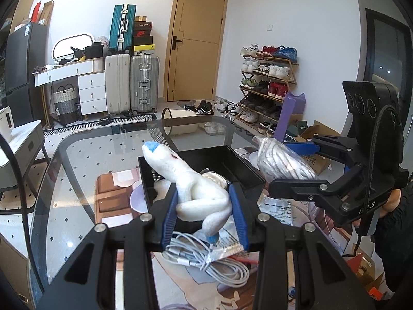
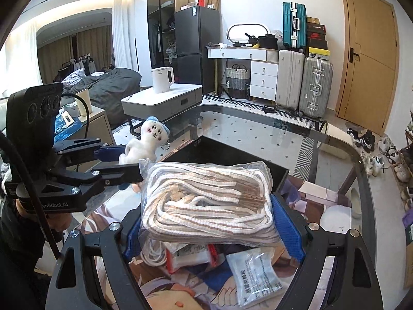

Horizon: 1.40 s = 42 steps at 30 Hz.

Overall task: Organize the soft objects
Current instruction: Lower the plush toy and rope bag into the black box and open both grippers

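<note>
A white plush toy (image 1: 196,193) with a blue cap sits pinched between the blue pads of my left gripper (image 1: 204,201), lifted above the table. In the right wrist view the same toy (image 2: 144,139) shows its face, with the left gripper (image 2: 126,161) shut on its body. My right gripper (image 2: 206,214) is shut on a clear bag of white-and-brown striped cord (image 2: 206,193), pads pressing both sides. That bag (image 1: 281,160) and the right gripper (image 1: 281,166) appear at the right of the left wrist view. An open black box (image 1: 245,170) (image 2: 232,155) stands just beyond both.
Under the grippers lie a coil of grey cable (image 1: 206,261), a white cable (image 2: 155,255) and printed plastic packets (image 2: 258,271) on a picture mat. The glass table (image 1: 90,168) has a rounded edge. A shoe rack (image 1: 268,85) stands beyond on the right.
</note>
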{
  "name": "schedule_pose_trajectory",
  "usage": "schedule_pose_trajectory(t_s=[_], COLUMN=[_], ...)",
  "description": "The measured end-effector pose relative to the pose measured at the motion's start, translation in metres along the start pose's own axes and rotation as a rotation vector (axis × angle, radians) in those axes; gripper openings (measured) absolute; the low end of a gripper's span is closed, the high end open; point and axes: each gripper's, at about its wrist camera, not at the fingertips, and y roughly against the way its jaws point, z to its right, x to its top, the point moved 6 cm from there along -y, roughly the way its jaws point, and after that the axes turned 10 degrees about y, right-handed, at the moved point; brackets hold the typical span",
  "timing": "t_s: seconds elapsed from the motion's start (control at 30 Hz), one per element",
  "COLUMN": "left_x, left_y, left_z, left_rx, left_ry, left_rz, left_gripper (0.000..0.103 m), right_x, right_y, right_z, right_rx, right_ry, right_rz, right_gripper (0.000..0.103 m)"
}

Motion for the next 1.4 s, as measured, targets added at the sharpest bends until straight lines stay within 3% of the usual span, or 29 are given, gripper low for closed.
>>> schedule_pose_trajectory(t_s=[0.6, 1.1, 1.4], left_x=[0.014, 0.006, 0.0], left_y=[-0.04, -0.074, -0.087], left_z=[-0.017, -0.018, -0.022], left_rx=[0.005, -0.007, 0.012], left_ry=[0.035, 0.033, 0.023], left_rz=[-0.027, -0.084, -0.126], left_gripper=[0.038, 0.038, 0.038], right_x=[0.009, 0.007, 0.01], right_y=[-0.05, -0.087, -0.095], right_z=[0.022, 0.033, 0.035], right_rx=[0.026, 0.047, 0.051], right_ry=[0.015, 0.073, 0.084], right_rz=[-0.054, -0.146, -0.155], right_gripper=[0.087, 0.087, 0.088])
